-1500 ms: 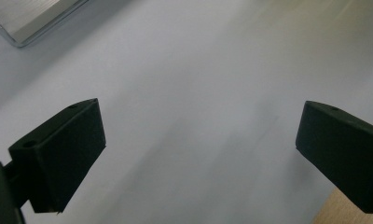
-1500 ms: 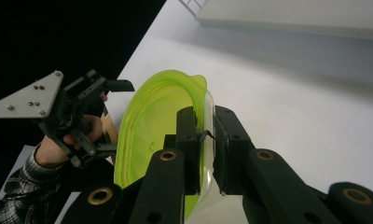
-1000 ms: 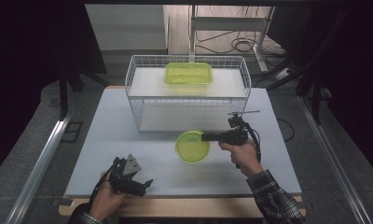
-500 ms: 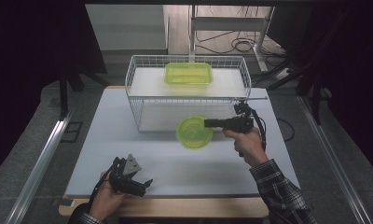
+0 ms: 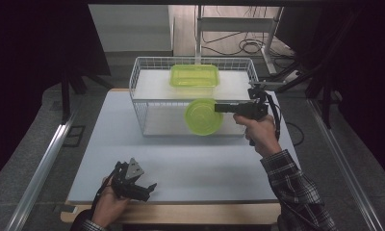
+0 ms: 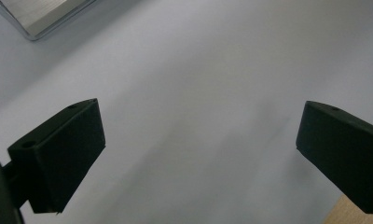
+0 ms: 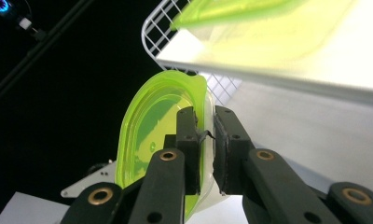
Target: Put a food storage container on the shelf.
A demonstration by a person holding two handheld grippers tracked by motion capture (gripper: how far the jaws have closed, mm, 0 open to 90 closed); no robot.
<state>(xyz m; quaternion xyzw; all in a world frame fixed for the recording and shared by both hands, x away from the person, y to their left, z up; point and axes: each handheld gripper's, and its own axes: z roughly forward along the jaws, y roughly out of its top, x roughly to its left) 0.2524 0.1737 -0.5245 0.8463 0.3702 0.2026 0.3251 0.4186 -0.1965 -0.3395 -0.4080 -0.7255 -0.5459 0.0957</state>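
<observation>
Right gripper [image 5: 218, 108] clamped on rim of round green container [image 5: 203, 116], held in air at centre of high view, before front wall of wire basket [image 5: 143, 103].

Left gripper [image 5: 143, 186] released, lower left, holding nothing.

Risk: thin rim grip, may slip or swing; may knock basket wire.

Container tilted on edge, opening facing left; round, no clear long axis.
</observation>
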